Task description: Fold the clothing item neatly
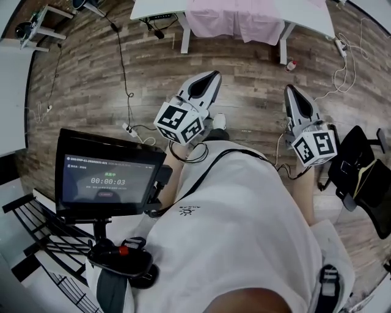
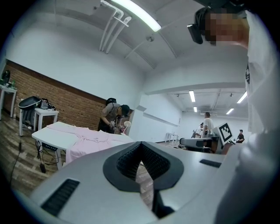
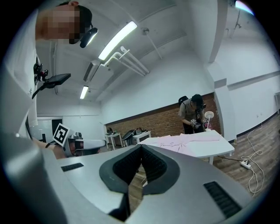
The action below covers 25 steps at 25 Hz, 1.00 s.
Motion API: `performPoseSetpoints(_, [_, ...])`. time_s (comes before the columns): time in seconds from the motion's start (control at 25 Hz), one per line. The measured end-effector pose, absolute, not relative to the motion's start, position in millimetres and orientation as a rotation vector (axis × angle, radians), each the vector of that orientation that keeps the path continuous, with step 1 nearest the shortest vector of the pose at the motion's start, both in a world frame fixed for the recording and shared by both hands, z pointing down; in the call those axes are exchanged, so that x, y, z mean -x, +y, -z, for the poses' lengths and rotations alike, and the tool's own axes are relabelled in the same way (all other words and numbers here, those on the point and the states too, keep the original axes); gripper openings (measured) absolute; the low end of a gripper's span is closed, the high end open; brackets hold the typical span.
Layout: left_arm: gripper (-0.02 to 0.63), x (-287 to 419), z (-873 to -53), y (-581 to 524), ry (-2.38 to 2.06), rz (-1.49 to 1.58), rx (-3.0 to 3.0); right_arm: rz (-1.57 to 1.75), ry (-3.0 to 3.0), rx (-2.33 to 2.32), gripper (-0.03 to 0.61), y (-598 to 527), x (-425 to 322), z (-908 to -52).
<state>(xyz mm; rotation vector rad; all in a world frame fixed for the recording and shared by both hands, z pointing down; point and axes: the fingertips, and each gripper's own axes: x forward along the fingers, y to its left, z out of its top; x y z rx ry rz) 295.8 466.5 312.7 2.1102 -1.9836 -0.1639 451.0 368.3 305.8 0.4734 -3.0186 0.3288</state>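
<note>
A pink garment [image 1: 235,21] lies spread on a white table [image 1: 308,15] at the top of the head view, one edge hanging over the front. My left gripper [image 1: 209,78] and right gripper [image 1: 291,92] are held side by side over the wooden floor, well short of the table, both shut with nothing in them. Past the closed tips of the left gripper [image 2: 141,146], the left gripper view shows the garment [image 2: 89,136] on the table [image 2: 50,141]. The right gripper view shows its gripper [image 3: 141,148] shut too, with the garment [image 3: 186,140] on the table [image 3: 212,149] ahead.
A tablet screen [image 1: 107,177] on a stand is at my lower left and a black chair [image 1: 366,177] at my right. Cables and a power strip [image 1: 130,129] lie on the floor. A person [image 2: 113,114] stands at the table's far side; other people [image 2: 206,127] are farther back.
</note>
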Motion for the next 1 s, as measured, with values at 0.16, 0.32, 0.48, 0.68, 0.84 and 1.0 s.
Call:
performPoseSetpoints(0.16, [0.003,-298.0,-303.7,459.1,-1.982,0.159,-2.158,-0.308,-3.04,-0.52,0.005,363.9,-458.0,-299.1])
performPoseSetpoints(0.32, [0.003,-251.5,-301.7,433.5,-1.947,0.163,-2.177,-0.315,-3.034,-0.546,0.005,342.6,-412.0,-295.3])
performPoseSetpoints(0.48, [0.003,-197.3,-307.8,410.5,-1.887,0.17,-2.188,-0.319,-3.014,-0.599,0.005,322.4,-359.3,-292.1])
performPoseSetpoints(0.68, [0.003,-154.4,-323.7,380.9,-1.805,0.171,-2.205,-0.332,-2.986,-0.673,0.005,294.9,-322.7,-300.9])
performPoseSetpoints(0.84, [0.003,-150.2,-326.2,375.5,-1.778,0.164,-2.22,-0.348,-2.974,-0.745,0.005,290.7,-328.6,-301.7])
performPoseSetpoints(1.0, [0.003,-151.9,-326.5,376.0,-1.769,0.167,-2.221,-0.345,-2.968,-0.786,0.005,289.8,-338.5,-300.5])
